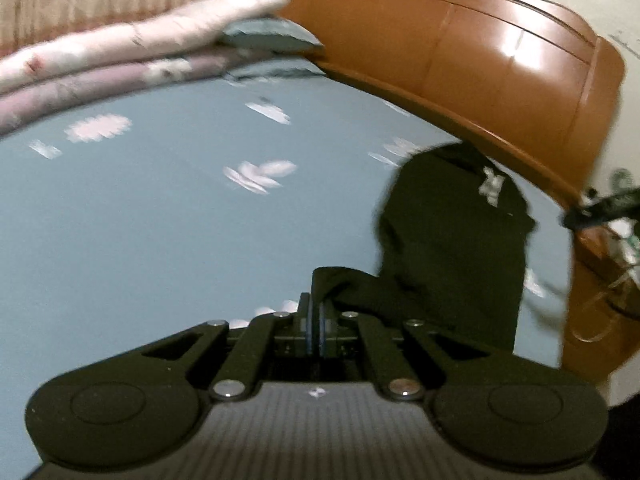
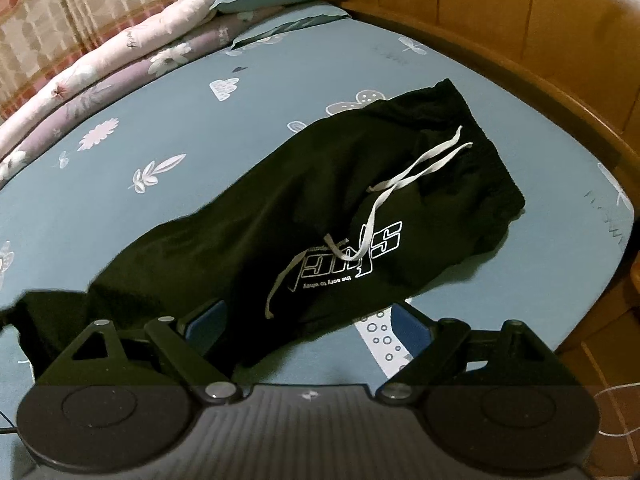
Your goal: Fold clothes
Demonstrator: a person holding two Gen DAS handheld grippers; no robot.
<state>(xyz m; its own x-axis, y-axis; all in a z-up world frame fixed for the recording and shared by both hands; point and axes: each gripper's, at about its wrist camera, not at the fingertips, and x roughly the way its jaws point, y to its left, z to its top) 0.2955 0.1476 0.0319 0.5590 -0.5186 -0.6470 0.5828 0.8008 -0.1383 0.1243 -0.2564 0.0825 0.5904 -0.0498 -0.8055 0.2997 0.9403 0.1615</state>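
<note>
My left claw (image 1: 316,320) is pressed shut on one end of the black trousers (image 2: 304,208), and a fold of dark cloth stands up between its pads. From there the cloth hangs and runs away to the right and forward, toward the wooden bed frame (image 1: 500,64). The view of the left wrist is blurred, so I cannot say how much of the cloth is off the bed.

My right claw (image 2: 308,324) is wide, with nothing pinched; its blue pads (image 2: 208,320) stand on both sides of the near edge of the trousers, above it I think, not pressing it.

The trousers lie on the blue bed sheet (image 2: 160,208), long and narrow. Their long axis goes diagonally, from the near left, where my left claw holds the leg end, to the far right, where the waistband with the white drawstring (image 2: 400,176) is, near the frame. So the waistband is well apart from both claws, and the right claw is the nearer one to it. I judge the coming move depends on this: the held end must travel along that axis toward the waistband.
</note>
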